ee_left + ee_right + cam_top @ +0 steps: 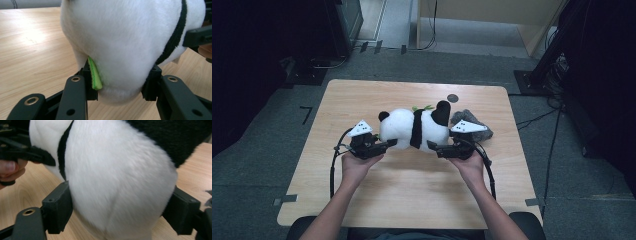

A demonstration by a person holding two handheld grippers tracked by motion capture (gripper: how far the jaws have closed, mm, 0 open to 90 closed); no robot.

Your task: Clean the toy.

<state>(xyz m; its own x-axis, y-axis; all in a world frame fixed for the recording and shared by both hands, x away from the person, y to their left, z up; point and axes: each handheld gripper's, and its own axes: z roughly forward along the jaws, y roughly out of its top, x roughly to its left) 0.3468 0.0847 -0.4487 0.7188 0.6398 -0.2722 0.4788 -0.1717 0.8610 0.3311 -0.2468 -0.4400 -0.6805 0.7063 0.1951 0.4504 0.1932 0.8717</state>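
A plush panda point(414, 129) is lying across the middle of the wooden surface point(412, 195), with a crumpled grey cloth point(469, 120) sitting just behind its black-eared end. The left claw point(388, 144) is pinching the white end of the toy; in the left gripper view its pads are pressing into the fur point(125, 45), with a green felt leaf point(94, 75) lying against one pad. The right claw point(433, 147) is clamping the other end, its spread jaws sinking into the white plush point(120, 185) on both sides. No container is holding the toy; it is resting directly on the bare wood.
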